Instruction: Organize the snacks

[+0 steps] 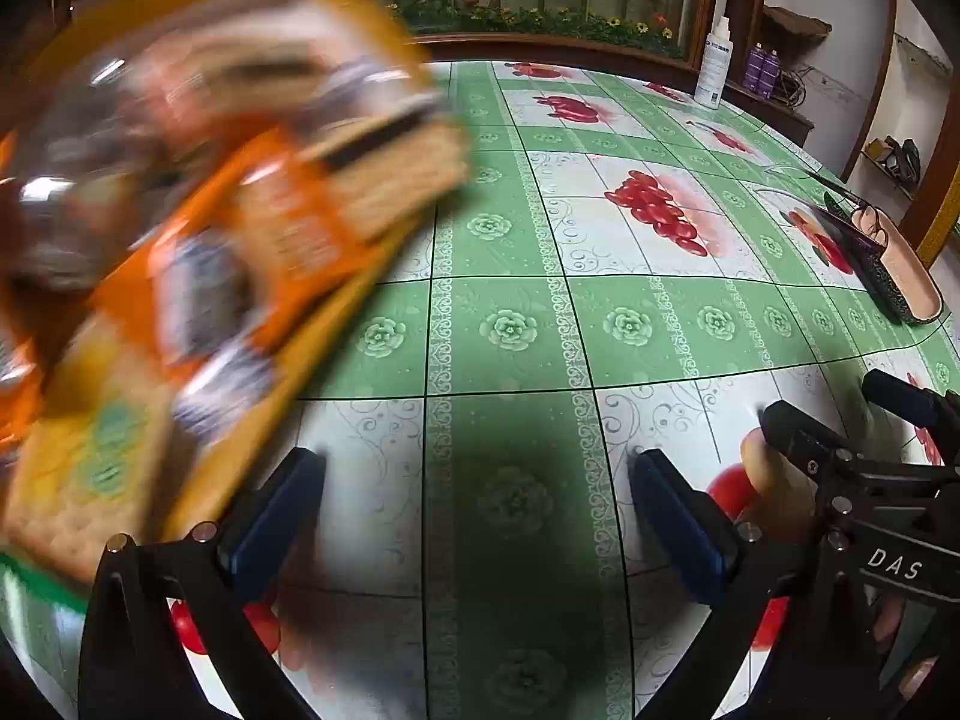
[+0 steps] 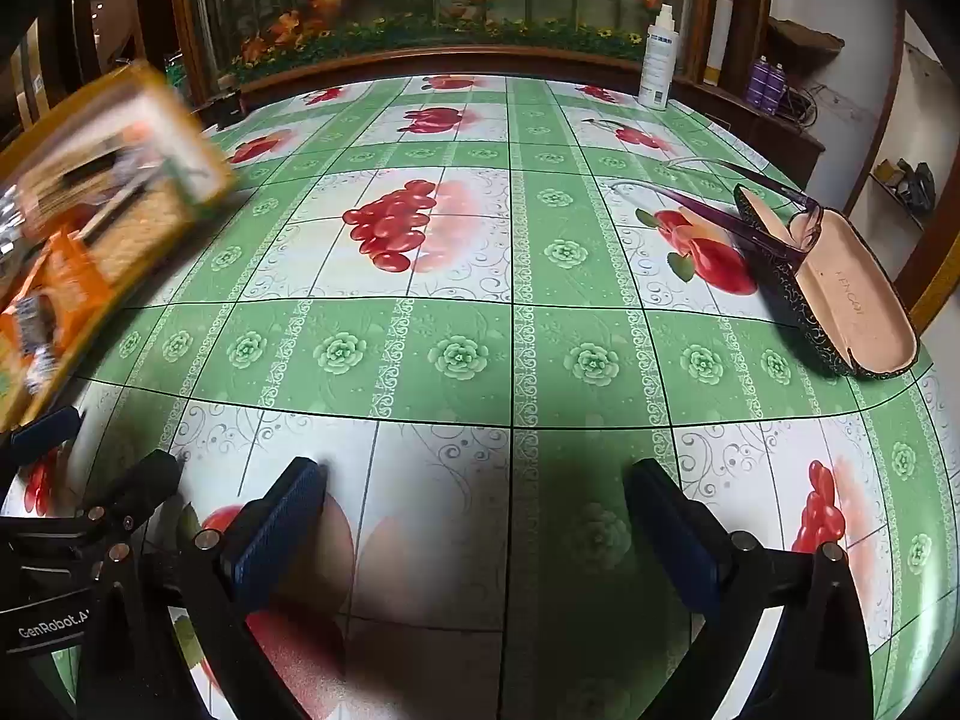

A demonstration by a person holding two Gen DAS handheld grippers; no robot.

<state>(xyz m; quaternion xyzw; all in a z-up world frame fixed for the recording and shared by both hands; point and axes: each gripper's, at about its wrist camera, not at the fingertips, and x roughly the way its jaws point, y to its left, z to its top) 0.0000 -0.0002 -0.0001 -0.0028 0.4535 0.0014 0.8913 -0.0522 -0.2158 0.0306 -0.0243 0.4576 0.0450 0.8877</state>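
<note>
A yellow-orange snack box (image 1: 210,240) with orange packets in it fills the left of the left wrist view. It is tilted and smeared by motion blur, and what holds it is hidden. The same snack box (image 2: 102,228) shows at the left edge of the right wrist view. My left gripper (image 1: 480,516) is open over the tablecloth, just right of the box, with nothing between its blue pads. My right gripper (image 2: 474,516) is also open and empty. Each gripper shows in the other's view: the right gripper (image 1: 825,402) and the left gripper (image 2: 108,450).
A green and white fruit-print tablecloth (image 2: 516,348) covers the table. An open glasses case (image 2: 840,300) with purple glasses lies at the right edge. A white spray bottle (image 2: 658,60) stands at the back, with purple cans (image 2: 768,84) on a shelf beyond.
</note>
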